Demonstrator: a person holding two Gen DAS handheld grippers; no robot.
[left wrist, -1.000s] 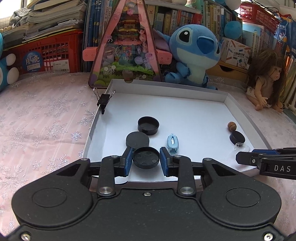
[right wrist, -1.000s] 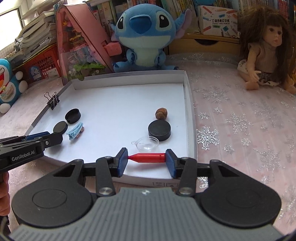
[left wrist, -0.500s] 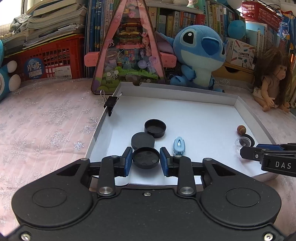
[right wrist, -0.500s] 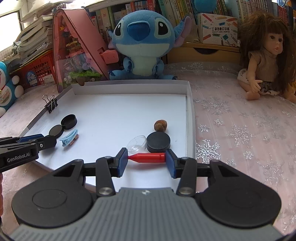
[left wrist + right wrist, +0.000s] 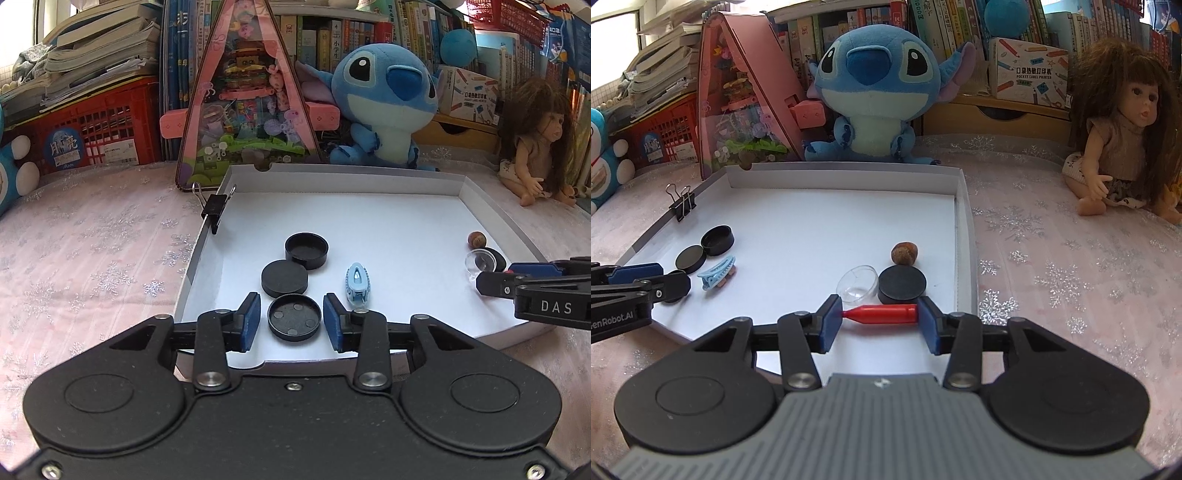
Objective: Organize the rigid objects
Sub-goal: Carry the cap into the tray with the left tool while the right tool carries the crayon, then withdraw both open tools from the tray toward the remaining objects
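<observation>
Black lid [image 5: 294,321] lies between the left gripper's [image 5: 291,322] parted jaws, apparently just set beside two others; right gripper [image 5: 880,314] clamps a red peg [image 5: 882,314] lengthwise above the tray [image 5: 964,236].

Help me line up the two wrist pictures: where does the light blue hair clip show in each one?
Left wrist: the light blue hair clip lies low and centre-right, just right of the left hand-held gripper.
Right wrist: the clip lies at left, in the white tray.
Shared landmark: the binder clip on the tray's left wall.
</observation>
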